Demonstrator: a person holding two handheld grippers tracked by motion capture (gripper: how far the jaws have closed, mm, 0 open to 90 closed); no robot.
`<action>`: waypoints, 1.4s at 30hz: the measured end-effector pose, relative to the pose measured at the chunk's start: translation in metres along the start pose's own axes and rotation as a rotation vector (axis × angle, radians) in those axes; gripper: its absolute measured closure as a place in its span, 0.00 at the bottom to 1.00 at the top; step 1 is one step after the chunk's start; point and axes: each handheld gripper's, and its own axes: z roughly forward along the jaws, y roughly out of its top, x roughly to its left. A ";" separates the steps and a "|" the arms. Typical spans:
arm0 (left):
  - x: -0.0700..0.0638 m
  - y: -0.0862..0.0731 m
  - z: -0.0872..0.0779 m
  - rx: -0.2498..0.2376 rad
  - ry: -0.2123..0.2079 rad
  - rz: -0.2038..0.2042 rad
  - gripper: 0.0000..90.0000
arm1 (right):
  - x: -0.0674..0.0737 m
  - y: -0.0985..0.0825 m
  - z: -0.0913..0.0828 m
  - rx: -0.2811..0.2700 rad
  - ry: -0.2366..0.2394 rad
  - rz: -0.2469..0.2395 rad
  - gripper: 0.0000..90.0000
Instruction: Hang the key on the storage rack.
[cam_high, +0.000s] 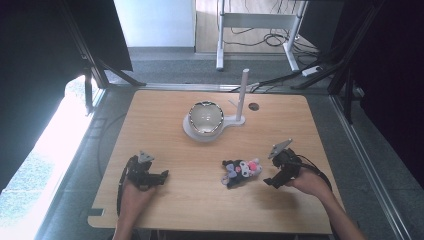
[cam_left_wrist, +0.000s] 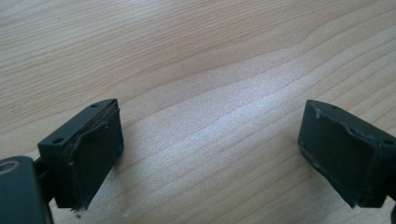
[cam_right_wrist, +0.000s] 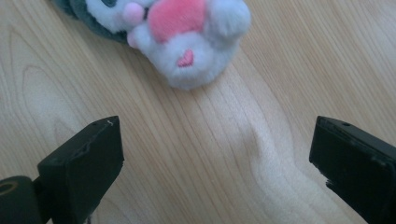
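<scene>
Plush toy (cam_high: 242, 171), one item, lying on wooden table (cam_high: 200, 195)

Small soft figure, dark grey and white with pink patches and a small pink heart (cam_right_wrist: 186, 58); lies on its side at about 4 o'clock on the tabletop, untouched, nothing resting on it.

Fluffy cloth plush toy (cam_right_wrist: 182, 37); matt wood table (cam_high: 165, 200); bowl (cam_high: 205, 118) seemingly glossy.
</scene>
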 end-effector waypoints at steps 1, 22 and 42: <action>0.000 0.000 0.000 0.000 0.000 0.000 0.07 | 0.000 0.004 0.000 0.011 0.005 -0.020 0.04; 0.000 0.000 0.000 0.000 0.000 0.000 0.07 | 0.006 0.066 0.027 0.161 0.104 -0.244 0.14; 0.000 0.000 0.000 0.000 0.000 0.000 0.07 | 0.016 0.093 0.053 0.377 0.105 -0.370 0.41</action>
